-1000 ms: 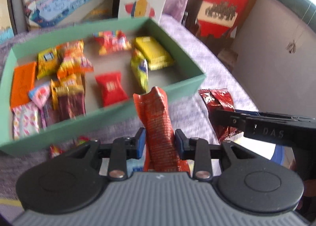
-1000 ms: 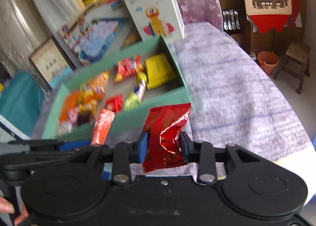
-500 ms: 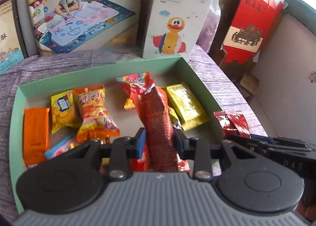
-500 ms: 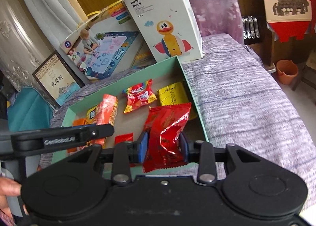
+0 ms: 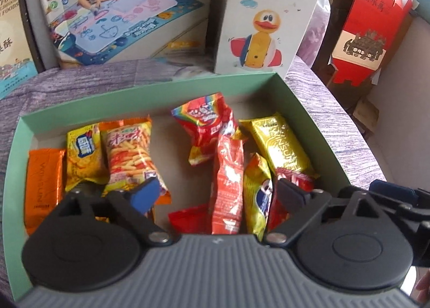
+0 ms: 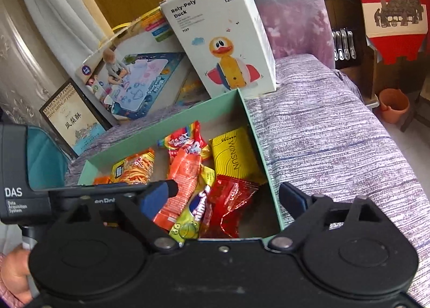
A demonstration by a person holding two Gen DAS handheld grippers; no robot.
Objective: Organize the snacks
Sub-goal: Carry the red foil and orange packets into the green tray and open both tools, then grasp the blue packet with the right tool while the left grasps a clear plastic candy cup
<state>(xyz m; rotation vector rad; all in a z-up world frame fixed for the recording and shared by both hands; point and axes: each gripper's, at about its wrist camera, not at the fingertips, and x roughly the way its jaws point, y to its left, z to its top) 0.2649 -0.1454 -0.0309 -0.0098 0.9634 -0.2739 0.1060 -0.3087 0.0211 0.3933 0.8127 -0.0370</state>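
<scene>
Both grippers hang over the right end of the green box [image 5: 317,130], and both have just been opening: the left gripper [image 5: 217,193] now stands wide with nothing pressed by its pads, and the right gripper [image 6: 224,197] likewise. The orange stick pack [image 5: 227,184] lies inside the box, straight ahead of the left gripper and between its spread fingers but apart from them, its long axis running away from the gripper toward the box's far wall. The red foil pack [image 6: 231,206] lies crumpled in the box's near right corner, just inside the right wall, below and ahead of the right gripper, beside a yellow-green candy bag [image 6: 193,214]. As I read it, both drops are done and the next move is a retreat out of the box. For the left gripper that means drawing back along the stick pack's axis; for the right, lifting clear of the right wall [image 6: 258,146], over which its right finger reaches. No loose snack shows on the purple cloth [image 6: 336,146] outside the box, so which hand is nearer the next one cannot be told.
</scene>
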